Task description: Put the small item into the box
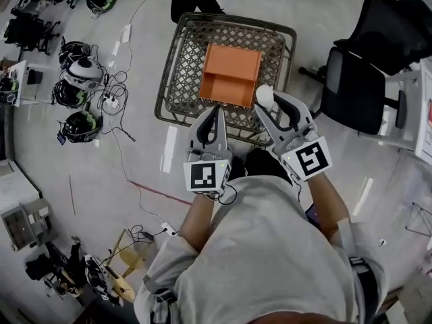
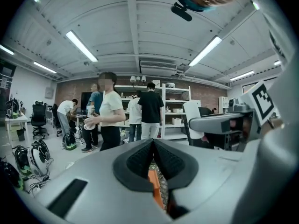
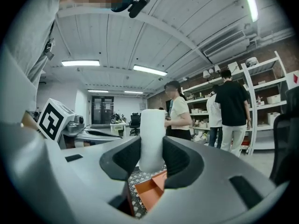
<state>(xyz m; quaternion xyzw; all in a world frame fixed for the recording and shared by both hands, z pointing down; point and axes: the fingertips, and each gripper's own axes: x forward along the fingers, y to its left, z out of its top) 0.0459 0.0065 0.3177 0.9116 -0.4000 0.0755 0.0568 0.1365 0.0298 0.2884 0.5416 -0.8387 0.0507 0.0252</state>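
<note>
An orange open box (image 1: 230,75) lies in a dark wire basket (image 1: 177,66) on the floor, straight ahead of me. My right gripper (image 1: 265,102) is shut on a small white cylinder (image 1: 264,96), which stands upright between the jaws in the right gripper view as the white cylinder (image 3: 151,139). It hangs just off the box's near right corner, and a corner of the orange box (image 3: 150,189) shows below the jaws. My left gripper (image 1: 214,115) is shut with nothing in it, at the box's near edge; the box (image 2: 155,186) shows as an orange strip below its jaws.
Helmets (image 1: 82,73) and cables (image 1: 118,103) lie on the floor to the left. A black office chair (image 1: 368,66) stands to the right of the basket. Several people (image 2: 110,111) stand by shelves (image 2: 170,111) across the room.
</note>
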